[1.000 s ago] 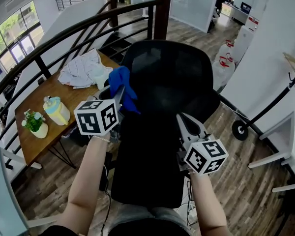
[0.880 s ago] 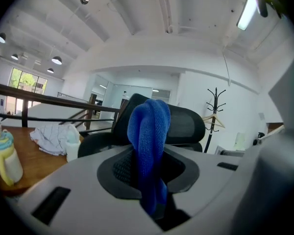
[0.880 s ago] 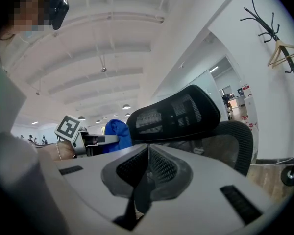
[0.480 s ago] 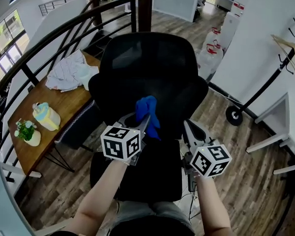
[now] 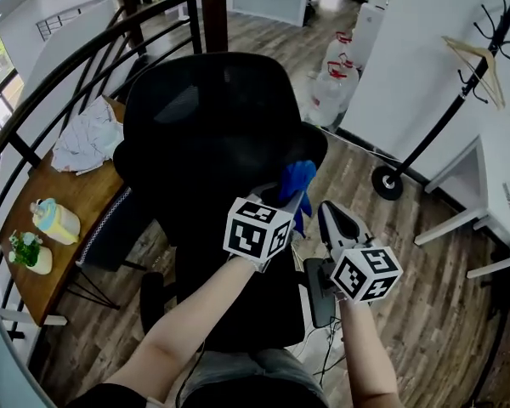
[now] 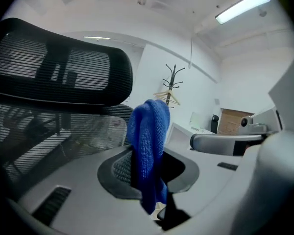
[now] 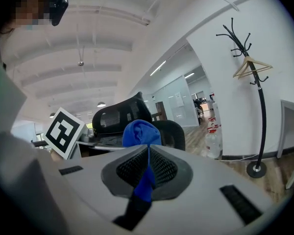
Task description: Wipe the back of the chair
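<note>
Wood floor (image 5: pixel 412 313) | left gripper (image 6: pixel 148 170) clamps blue cloth (image 6: pixel 148 129) | right gripper (image 7: pixel 148 166) jaws together

cloth (image 5: pixel 297 182) at chair back (image 5: pixel 206 113), table (image 5: pixel 78 204) L

The head camera looks steeply down on the chair (image 5: pixel 212 134); both gripper cameras sit close beside it, tilted upward. All share the coat stand (image 5: pixel 484 49), two o'clock from above.
</note>
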`<state>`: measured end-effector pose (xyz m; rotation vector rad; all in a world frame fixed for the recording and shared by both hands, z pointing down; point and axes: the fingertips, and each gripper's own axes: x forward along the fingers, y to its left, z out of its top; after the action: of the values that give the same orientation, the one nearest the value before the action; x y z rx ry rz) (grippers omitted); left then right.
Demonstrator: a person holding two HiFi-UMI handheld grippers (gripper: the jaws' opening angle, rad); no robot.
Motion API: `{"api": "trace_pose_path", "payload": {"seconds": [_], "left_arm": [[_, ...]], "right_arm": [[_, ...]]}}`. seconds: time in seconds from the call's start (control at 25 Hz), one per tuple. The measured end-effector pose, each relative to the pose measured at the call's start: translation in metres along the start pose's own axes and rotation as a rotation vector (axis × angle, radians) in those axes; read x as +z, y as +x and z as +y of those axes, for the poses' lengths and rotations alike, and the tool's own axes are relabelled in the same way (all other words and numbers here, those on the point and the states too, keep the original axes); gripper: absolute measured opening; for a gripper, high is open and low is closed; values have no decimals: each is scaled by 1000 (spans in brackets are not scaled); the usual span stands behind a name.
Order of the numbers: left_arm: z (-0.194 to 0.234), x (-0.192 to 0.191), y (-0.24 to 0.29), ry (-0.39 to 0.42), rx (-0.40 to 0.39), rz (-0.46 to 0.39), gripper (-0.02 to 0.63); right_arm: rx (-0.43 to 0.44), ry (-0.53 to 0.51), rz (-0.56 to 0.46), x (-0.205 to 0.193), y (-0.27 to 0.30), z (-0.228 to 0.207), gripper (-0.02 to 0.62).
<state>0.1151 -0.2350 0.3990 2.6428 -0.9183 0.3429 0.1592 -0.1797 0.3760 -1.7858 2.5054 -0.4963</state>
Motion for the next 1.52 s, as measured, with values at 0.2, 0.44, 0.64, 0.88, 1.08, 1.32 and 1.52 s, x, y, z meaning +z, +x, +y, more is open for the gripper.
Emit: {"api": "trace_pose_path", "payload": {"seconds": [0.2,0.44,0.64,0.88,1.08,1.32,1.52], "left_arm": [[-3,7,36,-1,-31,19,89],[22,8,59,-58,-19,50,89],[37,9,66,-43,-26,67,89],[57,8,60,-71,11,62,90],[81,5,40,-90,52,54,91],[110,-4,-2,-131,124,33,90],[139,-8,-37,-165,191,15,91]], "right_arm": [[-21,27,-17,3,8,-14,31],[-32,46,-15,1,18,-26,31],[-45,77,-10,-4,24,-34,31],[-26,75,13,-8,38,-24,31],[10,70,32,-12,54,-7,31],[70,71,61,-22,74,25,31],[129,90,77,-28,89,55,31]]}}
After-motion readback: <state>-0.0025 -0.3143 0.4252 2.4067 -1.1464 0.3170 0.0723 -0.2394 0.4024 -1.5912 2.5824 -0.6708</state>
